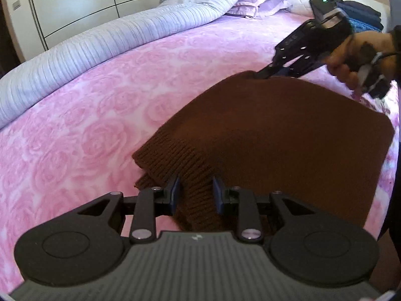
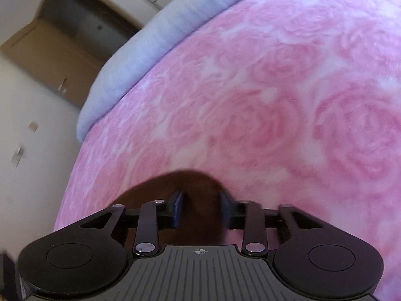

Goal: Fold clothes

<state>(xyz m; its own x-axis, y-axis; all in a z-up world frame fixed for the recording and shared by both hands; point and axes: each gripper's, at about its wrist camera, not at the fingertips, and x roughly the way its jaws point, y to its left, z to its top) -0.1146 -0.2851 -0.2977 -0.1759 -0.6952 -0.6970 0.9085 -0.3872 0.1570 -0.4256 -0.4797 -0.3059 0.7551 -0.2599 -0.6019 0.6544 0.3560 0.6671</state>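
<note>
Brown knitted sweater (image 1: 275, 135) lies folded on a pink rose-patterned bedspread (image 1: 100, 100), pinched at two edges by hand-held claws.

Left claw (image 1: 195, 190) is closed on the ribbed hem at the near corner, the knit bunched between its blue pads (image 1: 176, 193). Right claw (image 1: 263, 74), held in a person's hand (image 1: 358, 55), grips the far edge of the sweater; its own camera shows brown cloth pressed between its fingers. A lavender quilt (image 1: 100, 42) lies bunched along the bed's far side, near purple pillows (image 1: 260, 0) and stacked blue clothes (image 1: 361, 15).
</note>
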